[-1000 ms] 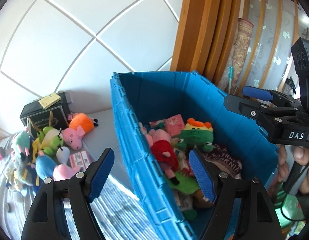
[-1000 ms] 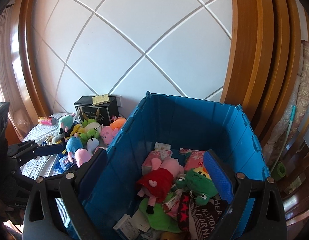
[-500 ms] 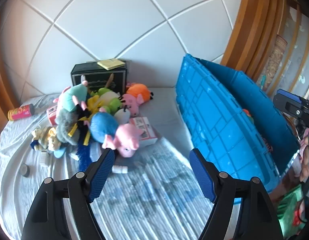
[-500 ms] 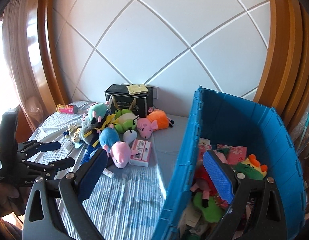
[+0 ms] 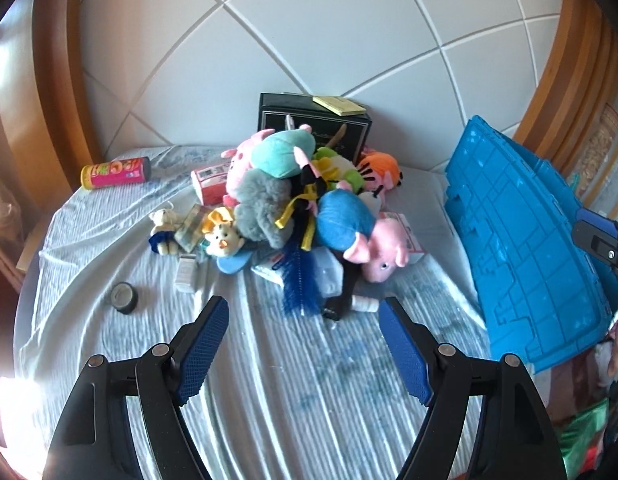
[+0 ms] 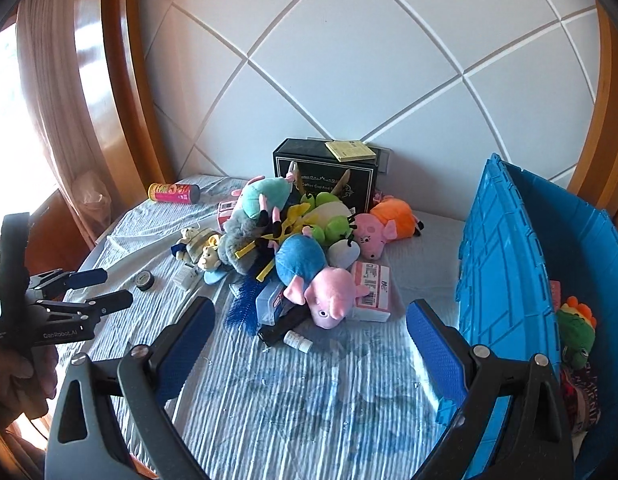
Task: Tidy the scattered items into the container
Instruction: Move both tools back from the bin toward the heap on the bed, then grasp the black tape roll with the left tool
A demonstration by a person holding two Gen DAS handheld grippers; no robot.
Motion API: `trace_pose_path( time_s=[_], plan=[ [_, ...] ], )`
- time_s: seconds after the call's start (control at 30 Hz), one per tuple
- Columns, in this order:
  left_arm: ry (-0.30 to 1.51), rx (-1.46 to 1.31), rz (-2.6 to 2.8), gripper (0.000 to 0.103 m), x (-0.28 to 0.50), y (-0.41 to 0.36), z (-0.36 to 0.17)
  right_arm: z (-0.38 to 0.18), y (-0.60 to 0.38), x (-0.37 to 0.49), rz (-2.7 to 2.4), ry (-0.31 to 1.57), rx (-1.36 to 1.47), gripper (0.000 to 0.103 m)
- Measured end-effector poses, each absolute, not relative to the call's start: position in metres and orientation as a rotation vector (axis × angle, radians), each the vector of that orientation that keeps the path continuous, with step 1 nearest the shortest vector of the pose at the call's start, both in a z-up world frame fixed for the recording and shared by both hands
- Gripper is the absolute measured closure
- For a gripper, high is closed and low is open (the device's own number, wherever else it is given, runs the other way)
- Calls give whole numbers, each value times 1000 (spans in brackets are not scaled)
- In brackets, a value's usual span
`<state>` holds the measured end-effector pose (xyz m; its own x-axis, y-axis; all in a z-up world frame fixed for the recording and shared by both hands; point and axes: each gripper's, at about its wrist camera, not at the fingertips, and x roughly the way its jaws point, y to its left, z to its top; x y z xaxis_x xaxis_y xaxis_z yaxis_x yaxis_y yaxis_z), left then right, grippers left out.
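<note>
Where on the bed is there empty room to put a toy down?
Bare sheet lies in front, between the toy pile and the open left gripper. Another strip runs between the pile and the blue bin. The middle, before the black box, is crowded.

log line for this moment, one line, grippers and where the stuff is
left gripper: open, empty | right gripper: open, empty | toy pile: on bed | blue bin: right, partly filled

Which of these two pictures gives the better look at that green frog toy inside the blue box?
The right wrist view: the green frog toy shows inside the blue box. In the left wrist view only the blue box's outer wall shows; the frog is hidden.
</note>
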<state>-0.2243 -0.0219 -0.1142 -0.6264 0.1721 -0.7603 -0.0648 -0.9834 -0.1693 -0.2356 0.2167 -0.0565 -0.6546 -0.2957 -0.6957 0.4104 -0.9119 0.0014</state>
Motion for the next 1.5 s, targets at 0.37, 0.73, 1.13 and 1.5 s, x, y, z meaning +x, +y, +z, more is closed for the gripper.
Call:
trace_pose_path(
  time_s=[0.37,0.73,1.13,1.5],
  plan=[
    [-208,-1369,2754,25,-236,-101,-151,-98,162,-236,-2484,242,1124,5],
    [-252,-1509,2858,25,-269,-187,-228,-120,139,-233,-2463,296,1212,5],
    [-204,-1671,2856,26,-326,-237,-317,-141,140,-234,-2475,322,1327,5],
    [-269,-1848,2783,48,-360,-262,-383,-152,153,-224,-2497,322,1402,5]
  ],
)
